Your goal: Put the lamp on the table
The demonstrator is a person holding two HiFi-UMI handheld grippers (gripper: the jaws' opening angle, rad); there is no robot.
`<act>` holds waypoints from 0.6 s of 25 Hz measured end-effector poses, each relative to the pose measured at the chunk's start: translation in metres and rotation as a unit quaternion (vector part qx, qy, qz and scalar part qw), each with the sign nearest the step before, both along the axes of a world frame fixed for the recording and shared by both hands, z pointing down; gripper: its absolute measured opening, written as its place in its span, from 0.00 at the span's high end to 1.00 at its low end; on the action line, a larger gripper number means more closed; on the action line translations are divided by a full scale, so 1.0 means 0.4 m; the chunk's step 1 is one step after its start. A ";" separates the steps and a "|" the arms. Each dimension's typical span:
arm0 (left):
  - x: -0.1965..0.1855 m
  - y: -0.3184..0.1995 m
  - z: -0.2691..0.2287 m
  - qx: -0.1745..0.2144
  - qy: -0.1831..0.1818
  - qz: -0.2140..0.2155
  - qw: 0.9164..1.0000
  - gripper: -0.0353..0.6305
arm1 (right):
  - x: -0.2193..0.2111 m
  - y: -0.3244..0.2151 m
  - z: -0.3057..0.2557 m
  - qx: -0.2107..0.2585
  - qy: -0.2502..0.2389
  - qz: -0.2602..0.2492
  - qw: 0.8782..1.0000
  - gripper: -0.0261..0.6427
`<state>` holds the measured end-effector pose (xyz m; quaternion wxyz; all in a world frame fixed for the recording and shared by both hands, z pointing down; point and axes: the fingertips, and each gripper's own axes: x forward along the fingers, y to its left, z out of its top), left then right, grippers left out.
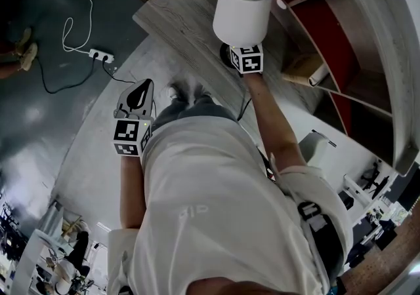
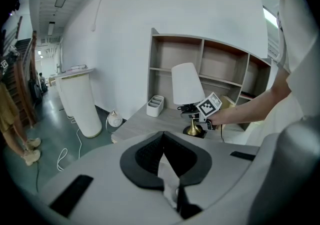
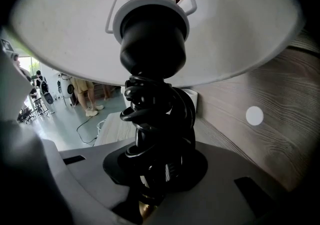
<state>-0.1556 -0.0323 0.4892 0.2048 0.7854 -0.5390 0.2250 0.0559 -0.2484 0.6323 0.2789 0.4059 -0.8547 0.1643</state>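
Seemingly the job was almost done. The table (image 1: 177,18), grey wood against the shelving, already carried the lamp (image 1: 241,0), which stood upright near the middle of the top. In the left gripper view its brass base (image 2: 193,130) looked set flat on the wood, though contact all round could not be confirmed. The right tool (image 1: 239,58) was narrow and closed round the lamp's stem (image 3: 156,119), just under the shade, where black cord was wound. What remained, by my reading, was to let go of the stem and draw that tool clear without tipping the lamp. The left tool (image 1: 137,95) hung well apart over the floor, jaws together and empty.
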 end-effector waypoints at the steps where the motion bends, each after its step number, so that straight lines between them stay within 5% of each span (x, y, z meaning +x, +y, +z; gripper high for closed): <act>1: 0.003 -0.002 0.001 0.000 0.001 0.003 1.000 0.92 | 0.001 0.001 -0.005 0.002 0.001 0.001 1.000 0.81; 15: 0.029 -0.026 0.009 -0.003 0.007 0.036 0.999 0.92 | 0.047 0.046 0.014 -0.007 0.009 0.015 1.000 0.76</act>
